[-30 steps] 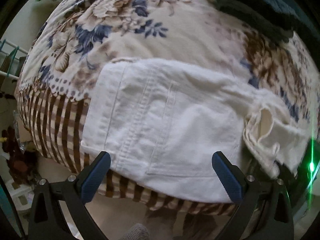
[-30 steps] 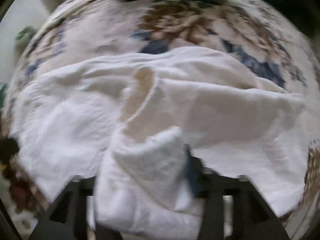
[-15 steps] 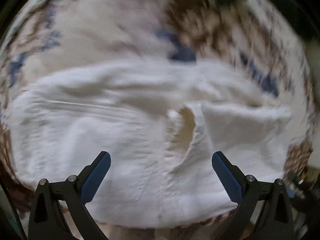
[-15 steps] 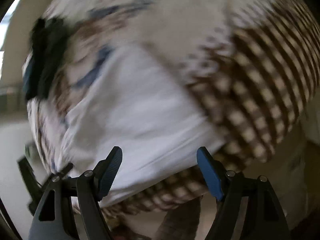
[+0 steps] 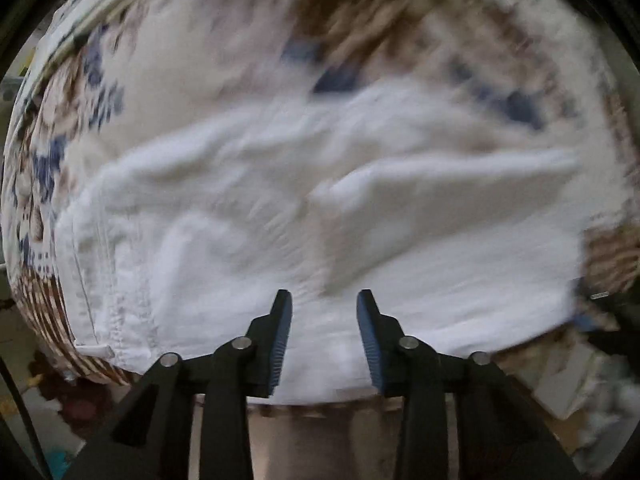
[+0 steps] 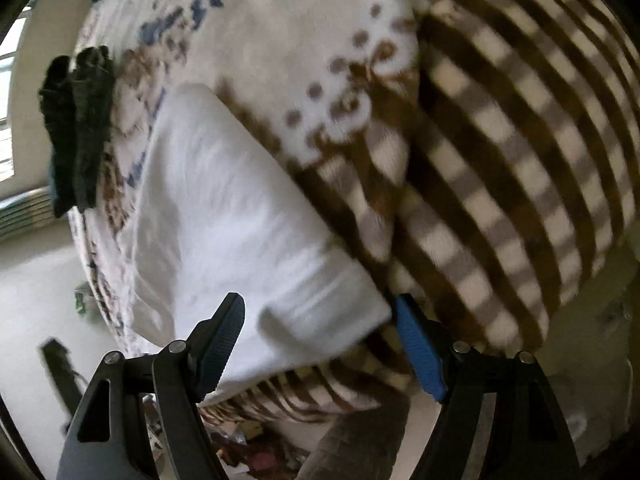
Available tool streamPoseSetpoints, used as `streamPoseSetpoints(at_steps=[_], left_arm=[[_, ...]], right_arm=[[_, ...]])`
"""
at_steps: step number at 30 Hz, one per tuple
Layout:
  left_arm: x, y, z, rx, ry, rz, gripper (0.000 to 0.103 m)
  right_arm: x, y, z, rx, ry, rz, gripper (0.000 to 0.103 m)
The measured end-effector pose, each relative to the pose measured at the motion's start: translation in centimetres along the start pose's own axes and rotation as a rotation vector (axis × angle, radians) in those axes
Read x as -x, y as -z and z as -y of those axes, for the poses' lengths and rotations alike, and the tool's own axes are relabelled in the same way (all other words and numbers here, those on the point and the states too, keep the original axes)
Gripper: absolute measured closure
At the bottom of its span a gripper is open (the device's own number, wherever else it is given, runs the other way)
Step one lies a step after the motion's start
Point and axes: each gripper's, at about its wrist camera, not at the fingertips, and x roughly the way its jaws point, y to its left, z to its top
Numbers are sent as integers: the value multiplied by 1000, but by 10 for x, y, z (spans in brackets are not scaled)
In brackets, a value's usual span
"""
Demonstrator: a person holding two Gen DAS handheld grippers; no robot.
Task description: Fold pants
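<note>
White pants [image 5: 280, 200] lie spread on a bed covered by a floral and brown-checked blanket [image 5: 192, 64]. My left gripper [image 5: 323, 298] points down over the pants' near edge. Its jaws are closing; white cloth shows in the gap, but the blue pads [image 5: 280, 332] stand apart and do not press it. In the right wrist view a folded end of the pants [image 6: 224, 208] reaches toward me. My right gripper [image 6: 318, 302] is open wide, with the cloth's corner lying between and below its fingers, untouched.
Dark folded clothes [image 6: 76, 128] sit on the blanket's far left edge. The checked part of the blanket [image 6: 500, 128] hangs over the bed's side. Clutter lies on the floor [image 6: 248, 448] below, beside a grey-clad part of the person [image 6: 360, 440].
The left jaws went from wide apart to a narrow gap while the hand slid across the pants. The right gripper let go of the white cloth, rolled, and now faces the pants' end.
</note>
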Motion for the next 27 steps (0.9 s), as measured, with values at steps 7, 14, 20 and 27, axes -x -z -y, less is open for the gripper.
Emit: streamPoseSetpoints(at_steps=[7,14,20,27], left_arm=[[7,-60,141,-96,192,-90,33],[-32,-66,246,-253,79,-243,33],[-70,-50,297,-403,-128,-328,33],[-117,-40,314,-524,-301,-408,36]], right_arm=[[-10,-14,8,62,-54,76,59],[22,26,-9,149,-59,217,68],[36,34,-7,156,-109,255,70],[44,33,0,203,-146,238,72]])
